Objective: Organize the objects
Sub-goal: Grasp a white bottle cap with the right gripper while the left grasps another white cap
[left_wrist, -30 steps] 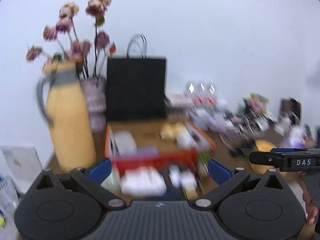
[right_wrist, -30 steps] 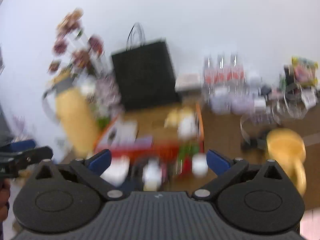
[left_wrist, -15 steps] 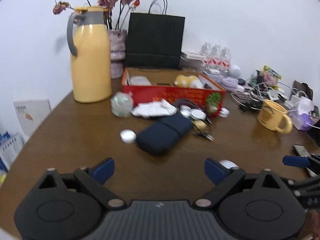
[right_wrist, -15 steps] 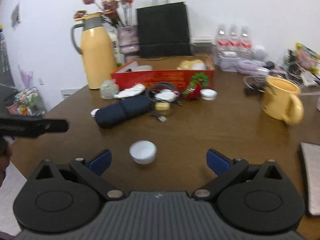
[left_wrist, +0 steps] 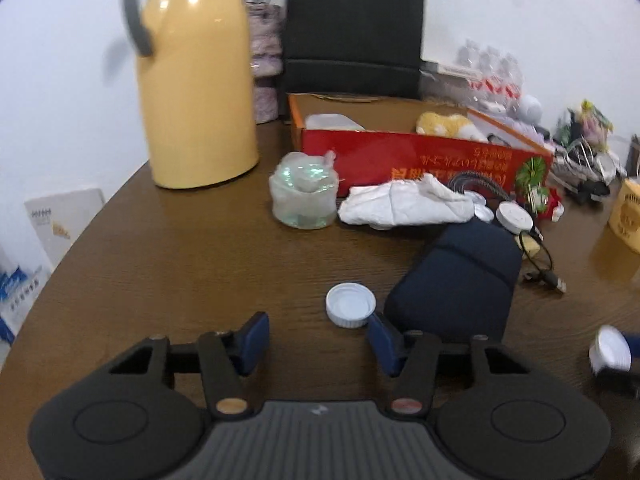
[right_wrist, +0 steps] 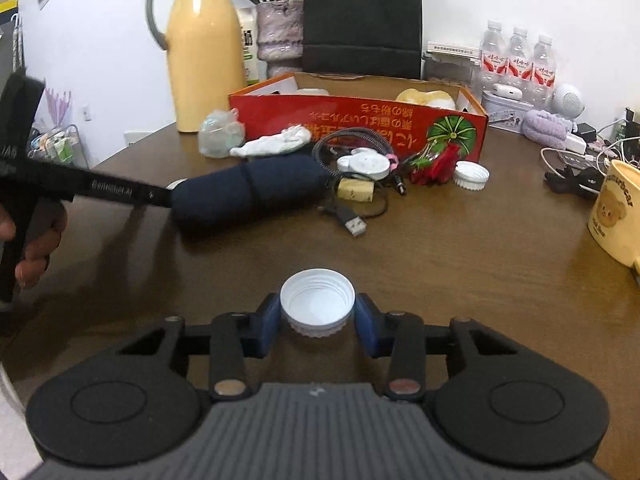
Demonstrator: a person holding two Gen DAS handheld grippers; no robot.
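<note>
**Two claws low over a cluttered brown surface, one white cap in each view**

Surface (right_wrist: pixel 460 248): dark brown wood grain, rounded edge on the left side, glossy enough to show shadows. Room: plain white wall behind; a rack with small items stands by the wall at far left in the right wrist view.

Right claw (right_wrist: pixel 317 322): jaws have just been closing, and a white screw cap (right_wrist: pixel 317 307), open side up, sits between the blue pads. Both pads appear to touch its ribbed rim, so I log it as clamped on the cap.

Left claw (left_wrist: pixel 316 338): jaws have just been closing but stand apart, nothing between them. A second white cap (left_wrist: pixel 351 305), open side up, lies on the surface just ahead of the right-hand pad, beside a dark blue pouch (left_wrist: pixel 460 280).

Back row along the wall: yellow thermos jug (right_wrist: pixel 202 60) with grey handle, a mottled vase (right_wrist: pixel 279 32), a black paper bag (right_wrist: pixel 362 20), three water bottles (right_wrist: pixel 518 60). In front of the bag, a red cardboard box (right_wrist: pixel 360 120) holding a few items. Before the box: a clear wrapped bundle (left_wrist: pixel 303 192), a crumpled white cloth (left_wrist: pixel 404 204), coiled cable with USB plug (right_wrist: pixel 354 224), a third white cap (right_wrist: pixel 472 175). Yellow bear mug (right_wrist: pixel 616 216) at the right edge.
</note>
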